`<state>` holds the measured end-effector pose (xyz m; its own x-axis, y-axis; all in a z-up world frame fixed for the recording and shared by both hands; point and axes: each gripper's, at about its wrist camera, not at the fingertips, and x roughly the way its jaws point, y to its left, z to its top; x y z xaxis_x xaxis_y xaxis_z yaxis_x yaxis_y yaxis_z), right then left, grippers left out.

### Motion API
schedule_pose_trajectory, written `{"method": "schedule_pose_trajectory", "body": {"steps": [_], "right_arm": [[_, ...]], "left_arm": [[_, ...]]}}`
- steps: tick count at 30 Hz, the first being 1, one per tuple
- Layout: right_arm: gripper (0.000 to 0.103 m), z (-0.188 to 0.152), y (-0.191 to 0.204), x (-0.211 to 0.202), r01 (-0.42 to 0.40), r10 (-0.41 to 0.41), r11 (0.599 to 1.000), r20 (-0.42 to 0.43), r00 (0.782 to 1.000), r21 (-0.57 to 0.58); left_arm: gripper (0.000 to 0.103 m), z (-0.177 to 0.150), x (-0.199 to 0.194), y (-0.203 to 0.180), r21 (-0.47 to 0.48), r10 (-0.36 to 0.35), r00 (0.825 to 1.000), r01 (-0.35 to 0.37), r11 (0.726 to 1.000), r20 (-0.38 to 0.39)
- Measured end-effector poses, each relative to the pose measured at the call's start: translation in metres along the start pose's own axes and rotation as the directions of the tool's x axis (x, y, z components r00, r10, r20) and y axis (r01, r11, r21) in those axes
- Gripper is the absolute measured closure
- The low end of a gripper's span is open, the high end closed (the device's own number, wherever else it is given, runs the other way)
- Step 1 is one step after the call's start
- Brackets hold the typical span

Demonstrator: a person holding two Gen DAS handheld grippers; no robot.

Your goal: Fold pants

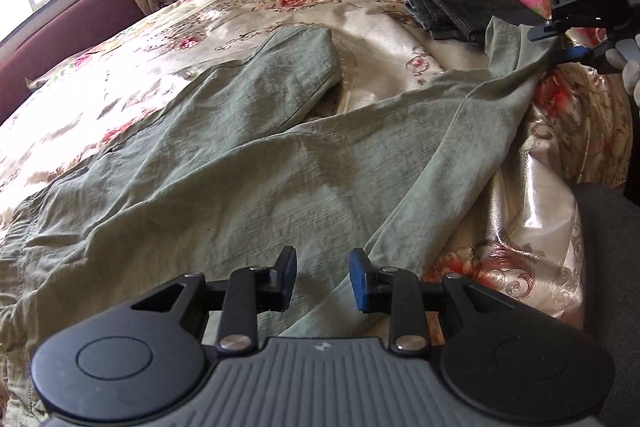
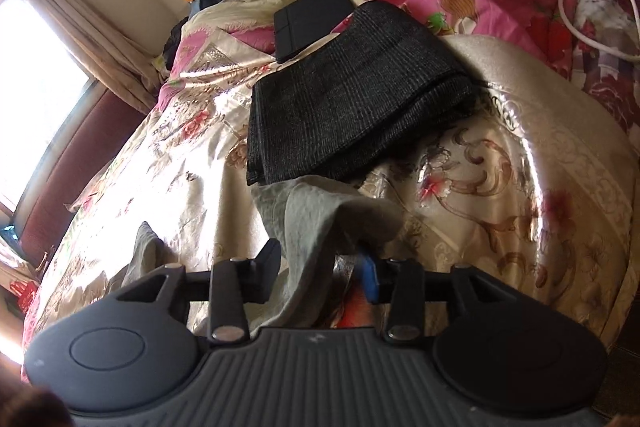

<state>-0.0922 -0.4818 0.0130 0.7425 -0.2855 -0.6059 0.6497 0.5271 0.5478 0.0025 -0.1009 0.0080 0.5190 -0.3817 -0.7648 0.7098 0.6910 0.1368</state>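
Now my left gripper (image 1: 323, 281) hangs over the pants (image 1: 224, 163), its fingers apart with nothing between them, just above the cloth near the crotch seam. Green and creased, the pants lie spread on the floral bedspread (image 1: 168, 27): one leg bent toward the window side, the other drawn taut toward the headboard, its hem lifted off the bedspread. My right gripper (image 2: 320, 269) is at that hem. Seen from the right wrist, its fingers stand apart with the hem draped between them and over the blue pad (image 2: 370, 277); the black pad (image 2: 270, 269) does not press on the cloth. From the left wrist the same gripper (image 1: 560, 39) shows at the far end of the taut leg, with a gloved hand (image 1: 628, 67) behind it. A folded dark garment (image 2: 344, 99) lies on the bedspread just beyond the hem, toward the headboard, with a black case (image 2: 312, 19) beside it.
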Motion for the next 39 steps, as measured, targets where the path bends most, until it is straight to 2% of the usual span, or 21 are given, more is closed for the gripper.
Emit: {"method": "schedule_pose_trajectory", "body": {"steps": [3, 4, 5, 7, 11, 14, 15, 16, 19, 20, 21, 22, 24, 25, 27, 30, 31, 33, 35, 37, 39], "right_arm": [[0.06, 0.01, -0.001, 0.011, 0.024, -0.024, 1.0, -0.023, 0.999, 0.012], [0.077, 0.014, -0.001, 0.016, 0.032, -0.031, 0.999, -0.031, 0.999, 0.028], [0.1, 0.018, -0.002, 0.019, 0.03, -0.028, 0.998, -0.041, 0.999, 0.054], [0.099, 0.025, 0.005, 0.019, -0.016, 0.019, 0.996, -0.039, 0.999, 0.089], [0.099, 0.045, 0.056, -0.01, -0.167, 0.169, 0.985, 0.04, 0.985, -0.044], [0.099, 0.062, 0.086, -0.057, -0.343, 0.37, 0.924, 0.161, 0.915, -0.172], [0.099, 0.064, 0.087, -0.067, -0.355, 0.393, 0.912, 0.186, 0.901, -0.205], [0.099, 0.063, 0.085, -0.073, -0.343, 0.389, 0.911, 0.201, 0.899, -0.228], [0.094, 0.052, 0.053, -0.057, -0.212, 0.252, 0.95, 0.163, 0.954, -0.229], [0.082, 0.048, 0.037, -0.037, -0.127, 0.152, 0.967, 0.101, 0.983, -0.219], [0.08, 0.041, 0.019, -0.021, -0.02, 0.033, 0.982, 0.068, 0.997, -0.189], [0.08, 0.035, 0.003, -0.008, 0.069, -0.063, 0.984, 0.042, 0.997, -0.163], [0.081, 0.026, -0.024, 0.003, 0.151, -0.151, 0.981, 0.008, 0.988, -0.119], [0.086, 0.023, -0.035, 0.0, 0.164, -0.163, 0.983, 0.025, 0.986, -0.079], [0.084, 0.023, -0.042, -0.01, 0.155, -0.153, 0.987, 0.047, 0.987, -0.043], [0.081, 0.02, -0.022, -0.027, 0.268, -0.252, 0.951, 0.114, 0.961, -0.152], [0.081, 0.015, -0.009, -0.035, 0.269, -0.24, 0.937, 0.151, 0.959, -0.221], [0.081, -0.002, 0.025, -0.05, 0.191, -0.137, 0.907, 0.165, 0.977, -0.376], [0.074, -0.021, 0.06, -0.051, 0.002, 0.019, 0.868, 0.037, 0.999, -0.496], [0.068, -0.045, 0.092, -0.039, -0.198, 0.14, 0.816, -0.147, 0.979, -0.543], [0.068, -0.076, 0.122, -0.017, -0.337, 0.171, 0.769, -0.332, 0.927, -0.543]], "left_arm": [[0.058, 0.002, 0.006, -0.004, 0.01, -0.028, 1.0, 0.028, 1.0, -0.009], [0.058, 0.002, 0.009, -0.006, 0.017, -0.029, 0.999, 0.029, 0.999, -0.014], [0.058, 0.001, 0.01, -0.008, 0.023, -0.028, 0.999, 0.028, 0.999, -0.016], [0.058, -0.001, 0.009, -0.008, 0.026, -0.032, 0.999, 0.033, 0.999, -0.018], [0.058, 0.0, 0.002, -0.004, 0.018, -0.03, 0.999, 0.03, 0.999, -0.012], [0.056, 0.001, -0.007, -0.001, 0.007, -0.019, 1.0, 0.019, 1.0, 0.014], [0.054, 0.002, -0.008, -0.001, 0.0, -0.02, 1.0, 0.02, 1.0, 0.021], [0.054, 0.002, -0.009, -0.001, -0.006, -0.022, 0.999, 0.022, 1.0, 0.025], [0.054, -0.002, -0.005, -0.005, -0.008, -0.038, 0.999, 0.038, 0.999, 0.01], [0.054, -0.004, -0.003, -0.008, 0.003, -0.04, 0.999, 0.04, 0.999, -0.002], [0.054, -0.007, -0.002, -0.011, 0.022, -0.039, 0.999, 0.039, 0.999, -0.015], [0.053, -0.009, -0.002, -0.014, 0.042, -0.036, 0.999, 0.037, 0.998, -0.022], [0.053, -0.014, -0.006, -0.017, 0.071, -0.03, 0.999, 0.032, 0.997, -0.029], [0.052, -0.016, -0.009, -0.017, 0.079, -0.031, 0.999, 0.033, 0.996, -0.03], [0.052, -0.018, -0.014, -0.016, 0.089, -0.039, 0.999, 0.042, 0.995, -0.029], [0.051, -0.018, -0.015, -0.013, 0.101, -0.05, 0.998, 0.053, 0.994, -0.027], [0.051, -0.018, -0.015, -0.012, 0.101, -0.053, 0.998, 0.056, 0.993, -0.031], [0.05, -0.017, -0.01, -0.01, 0.092, -0.068, 0.996, 0.073, 0.993, -0.054], [0.049, -0.02, -0.01, -0.008, 0.076, -0.093, 0.993, 0.098, 0.992, -0.068], [0.048, -0.022, -0.014, -0.006, 0.052, -0.118, 0.99, 0.122, 0.991, -0.074], [0.047, -0.026, -0.024, -0.003, 0.035, -0.149, 0.986, 0.152, 0.988, -0.076]]}}
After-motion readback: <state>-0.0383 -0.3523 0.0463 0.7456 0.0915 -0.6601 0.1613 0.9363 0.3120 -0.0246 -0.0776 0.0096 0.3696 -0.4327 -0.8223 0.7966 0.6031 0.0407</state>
